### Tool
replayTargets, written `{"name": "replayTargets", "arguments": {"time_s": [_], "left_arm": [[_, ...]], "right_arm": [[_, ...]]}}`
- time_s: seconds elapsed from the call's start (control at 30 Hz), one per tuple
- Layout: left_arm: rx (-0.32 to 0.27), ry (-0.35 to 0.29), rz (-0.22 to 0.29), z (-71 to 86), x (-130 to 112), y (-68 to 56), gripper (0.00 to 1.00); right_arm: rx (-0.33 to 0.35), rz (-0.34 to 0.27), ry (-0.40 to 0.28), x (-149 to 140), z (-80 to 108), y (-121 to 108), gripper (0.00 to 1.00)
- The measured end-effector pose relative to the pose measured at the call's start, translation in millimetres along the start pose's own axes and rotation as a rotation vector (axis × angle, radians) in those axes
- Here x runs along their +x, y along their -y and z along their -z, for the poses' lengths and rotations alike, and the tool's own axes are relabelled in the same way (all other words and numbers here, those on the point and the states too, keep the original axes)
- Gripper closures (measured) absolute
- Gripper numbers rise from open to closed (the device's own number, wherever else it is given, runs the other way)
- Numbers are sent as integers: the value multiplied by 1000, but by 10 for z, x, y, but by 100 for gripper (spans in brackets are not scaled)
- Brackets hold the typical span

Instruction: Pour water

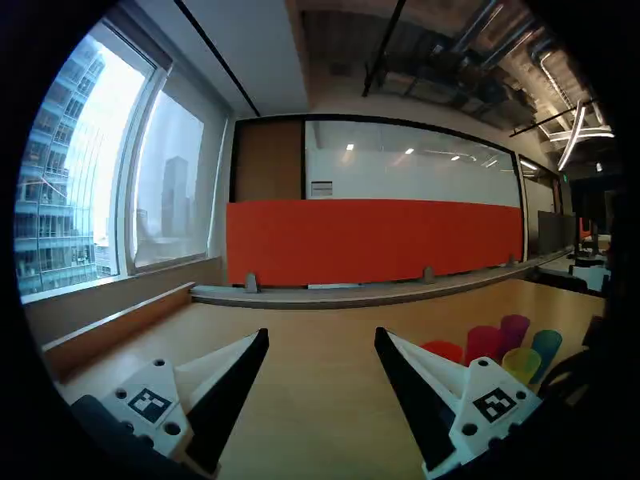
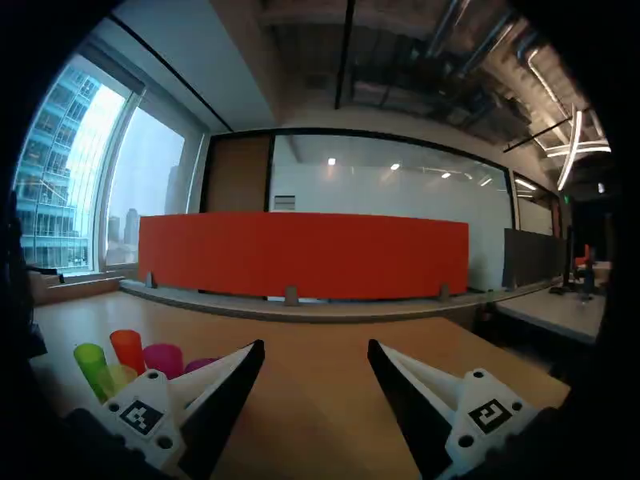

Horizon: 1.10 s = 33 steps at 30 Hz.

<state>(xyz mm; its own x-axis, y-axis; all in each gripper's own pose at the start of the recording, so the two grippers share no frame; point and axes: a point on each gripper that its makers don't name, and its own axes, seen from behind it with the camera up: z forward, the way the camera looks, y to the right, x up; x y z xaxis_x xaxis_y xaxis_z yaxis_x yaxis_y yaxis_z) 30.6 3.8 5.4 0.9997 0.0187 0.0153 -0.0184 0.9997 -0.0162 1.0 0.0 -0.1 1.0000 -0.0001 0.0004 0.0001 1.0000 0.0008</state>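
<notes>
Coloured plastic cups (image 1: 483, 342) are clustered on the wooden tabletop (image 1: 320, 400), seen just right of the left gripper (image 1: 321, 331) and just left of the right gripper (image 2: 315, 342). Both grippers are held wide open, nothing gripped. An orange partition (image 1: 368, 240) is set along the far edge.

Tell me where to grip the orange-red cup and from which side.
Probably the upper wall of the orange-red cup, approached from its left in the left gripper view: it stands upright at the cluster's edge, with the magenta cup crowding its right.
</notes>
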Motion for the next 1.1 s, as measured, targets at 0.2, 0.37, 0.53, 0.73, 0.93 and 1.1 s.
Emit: {"name": "replayTargets", "arguments": {"time_s": [0.2, 0.37, 0.53, 0.73, 0.93, 1.1], "left_arm": [[-28, 17, 1, -58, 210, -66, 2], [-40, 29, -22, -141, 395, -88, 1], [-57, 35, -29, -229, 659, -104, 1], [-61, 15, -41, -305, 1071, -62, 2], [-58, 6, -48, -351, 1407, -17, 1], [-67, 2, -41, -388, 1608, -19, 1]], "right_arm": [[12, -2, 15, 167, 3, -12, 0], [23, -10, 19, 375, -4, -4, 0], [35, -24, 10, 648, -38, 2, 0], [36, -24, 1, 980, -117, -43, 0], [34, -4, 11, 1201, -197, -73, 0], [38, 1, 19, 1348, -239, -65, 0]]}}
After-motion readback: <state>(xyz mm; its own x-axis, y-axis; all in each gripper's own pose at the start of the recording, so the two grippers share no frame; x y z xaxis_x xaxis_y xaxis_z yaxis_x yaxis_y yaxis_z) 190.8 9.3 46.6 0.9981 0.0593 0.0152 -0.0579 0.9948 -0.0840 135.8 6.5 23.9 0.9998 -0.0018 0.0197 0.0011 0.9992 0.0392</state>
